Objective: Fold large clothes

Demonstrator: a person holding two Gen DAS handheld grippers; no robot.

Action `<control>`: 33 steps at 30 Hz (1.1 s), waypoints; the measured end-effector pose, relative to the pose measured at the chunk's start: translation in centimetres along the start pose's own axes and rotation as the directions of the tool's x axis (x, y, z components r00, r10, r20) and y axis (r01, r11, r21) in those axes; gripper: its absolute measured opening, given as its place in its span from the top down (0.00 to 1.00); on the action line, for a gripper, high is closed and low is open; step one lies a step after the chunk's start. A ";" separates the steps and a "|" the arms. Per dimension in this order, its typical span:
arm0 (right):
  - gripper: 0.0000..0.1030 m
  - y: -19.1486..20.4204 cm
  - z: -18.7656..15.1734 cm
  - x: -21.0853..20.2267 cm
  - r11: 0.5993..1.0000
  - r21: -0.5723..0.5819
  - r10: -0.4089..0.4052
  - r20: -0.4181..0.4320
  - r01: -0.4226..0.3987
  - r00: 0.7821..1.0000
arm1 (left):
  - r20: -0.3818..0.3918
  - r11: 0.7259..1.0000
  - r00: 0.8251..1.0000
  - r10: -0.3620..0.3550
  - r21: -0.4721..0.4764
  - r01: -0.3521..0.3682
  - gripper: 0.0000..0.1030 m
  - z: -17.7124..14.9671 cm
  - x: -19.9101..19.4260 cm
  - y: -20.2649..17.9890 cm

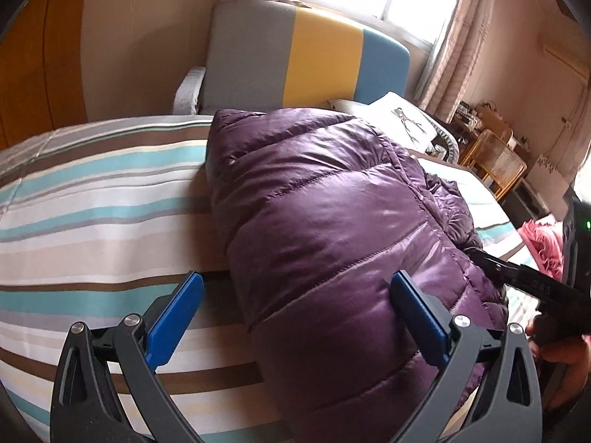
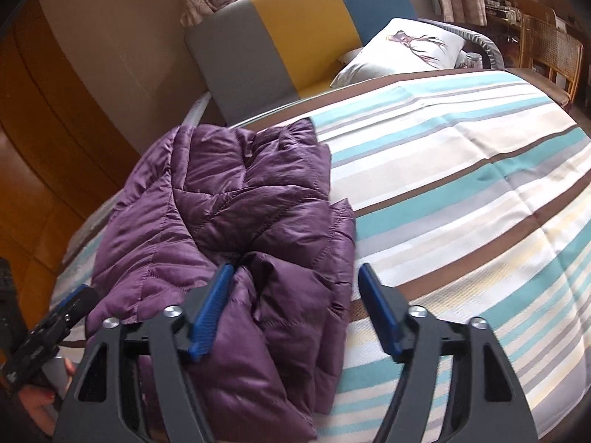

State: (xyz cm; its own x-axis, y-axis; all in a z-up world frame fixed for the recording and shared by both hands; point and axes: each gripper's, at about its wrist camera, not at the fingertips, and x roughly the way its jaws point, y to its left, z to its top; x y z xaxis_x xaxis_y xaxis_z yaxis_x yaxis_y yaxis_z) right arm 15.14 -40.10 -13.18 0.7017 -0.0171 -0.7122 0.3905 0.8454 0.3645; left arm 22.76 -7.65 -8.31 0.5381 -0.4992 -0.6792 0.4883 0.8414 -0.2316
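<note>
A purple quilted puffer jacket point(image 1: 332, 203) lies folded into a long bundle on the striped bed sheet point(image 1: 92, 221). My left gripper point(image 1: 295, 295) is open over the bundle's near left edge, one blue pad above the sheet and the other above the jacket. In the right wrist view the jacket point(image 2: 221, 203) shows its rumpled side. My right gripper point(image 2: 295, 273) is open around a near fold, its left pad against the fabric and its right pad clear of it. The right gripper point(image 1: 491, 264) also shows at the jacket's far side, and the left gripper point(image 2: 79, 295) at the lower left.
A grey, yellow and blue headboard point(image 1: 295, 55) stands behind the bed, with a white printed pillow point(image 2: 406, 44) beside it. A wicker chair point(image 1: 495, 162) and a pink cloth point(image 1: 543, 243) are off the bed's right side. A wooden wardrobe point(image 2: 44, 147) lines the left wall.
</note>
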 end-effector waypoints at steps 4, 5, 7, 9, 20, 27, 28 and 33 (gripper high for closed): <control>0.30 -0.8 0.1 0.2 0.996 0.040 0.075 -0.022 -0.074 0.997 | -0.023 0.998 0.999 -0.044 -0.049 0.043 0.02 -0.1 0.4 1.0; 0.30 -1.0 0.2 0.6 0.995 0.060 0.086 -0.034 -0.084 0.996 | -0.038 0.997 0.998 -0.057 -0.054 0.055 0.02 -0.1 0.8 1.0; 0.30 -1.6 0.4 1.5 0.990 0.090 0.113 -0.057 -0.107 0.992 | -0.068 0.994 0.994 -0.088 -0.067 0.083 0.02 -0.1 1.5 1.3; 0.30 -1.9 0.8 2.8 0.985 0.111 0.140 -0.090 -0.129 0.986 | -0.102 0.987 0.985 -0.137 -0.097 0.127 0.02 -0.1 2.3 1.7; 0.29 -3.1 1.4 6.5 0.972 0.153 0.203 -0.179 -0.176 0.963 | -0.171 0.987 0.973 -0.157 -0.060 0.149 0.02 0.9 4.5 0.7; 0.52 -3.4 0.8 6.7 0.958 0.151 0.263 -0.142 -0.242 0.954 | -0.198 0.977 0.959 -0.205 -0.095 0.189 0.02 0.1 5.9 0.6; 0.54 -3.4 0.7 6.7 0.955 0.154 0.275 -0.136 -0.254 0.952 | -0.201 0.975 0.955 -0.216 -0.101 0.199 0.03 0.0 6.0 0.5; 0.69 -3.2 0.3 5.7 0.950 0.157 0.287 -0.096 -0.271 0.953 | -0.169 0.980 0.966 -0.197 -0.035 0.194 0.19 -0.2 5.3 -1.0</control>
State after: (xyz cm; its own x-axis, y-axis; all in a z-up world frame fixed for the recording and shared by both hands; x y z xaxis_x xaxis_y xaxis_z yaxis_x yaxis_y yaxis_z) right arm 18.05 -43.05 -18.18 0.7237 0.2780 -0.6317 0.2744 0.7239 0.6330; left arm 25.00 -11.10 -11.79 0.3075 -0.6130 -0.7278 0.5590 0.7354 -0.3832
